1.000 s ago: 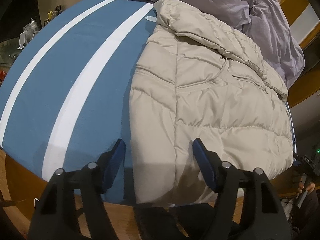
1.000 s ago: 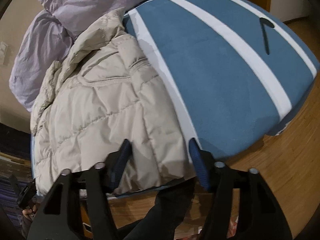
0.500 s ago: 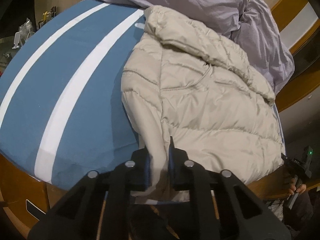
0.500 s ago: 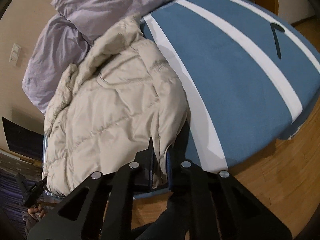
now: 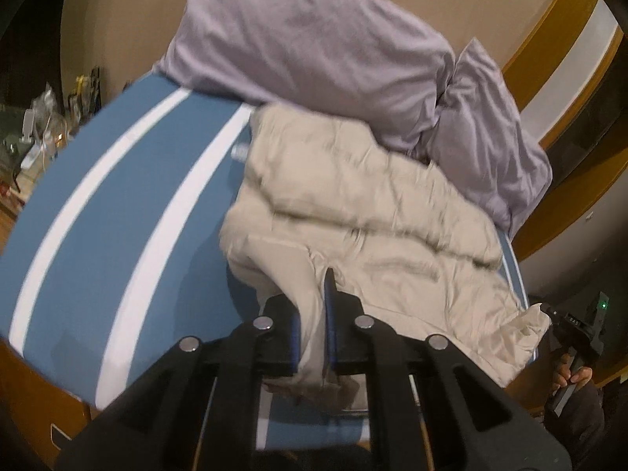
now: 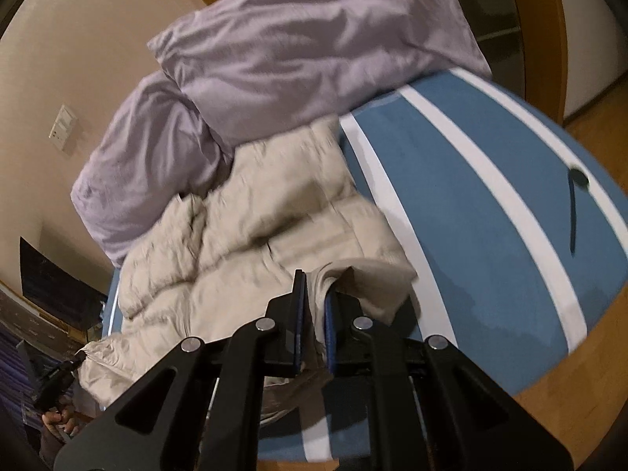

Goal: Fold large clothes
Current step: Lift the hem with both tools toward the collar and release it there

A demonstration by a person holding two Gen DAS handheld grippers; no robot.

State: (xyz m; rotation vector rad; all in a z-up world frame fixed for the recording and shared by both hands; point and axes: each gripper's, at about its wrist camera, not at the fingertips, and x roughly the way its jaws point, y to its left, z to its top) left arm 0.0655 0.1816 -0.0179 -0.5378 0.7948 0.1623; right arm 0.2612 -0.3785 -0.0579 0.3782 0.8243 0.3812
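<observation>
A beige quilted puffer jacket [image 5: 353, 204] lies on a blue bed cover with white stripes [image 5: 117, 212]. My left gripper [image 5: 312, 306] is shut on the jacket's near hem at one corner, lifted off the bed. In the right wrist view the same jacket [image 6: 255, 235] shows, and my right gripper [image 6: 314, 306] is shut on the hem's other corner, also raised. The jacket's lower part is bunched and folding up toward the collar. The view is motion blurred.
Lilac pillows [image 5: 333, 47] lie at the head of the bed, against the jacket's collar; they also show in the right wrist view [image 6: 294, 47]. Wooden floor [image 6: 588, 392] lies beside the bed. A cluttered shelf [image 5: 35, 133] stands far left.
Both grippers closed on the jacket's near hem, then lifted it and carried it forward toward the pillows. The jacket's lower part has come off the bed.
</observation>
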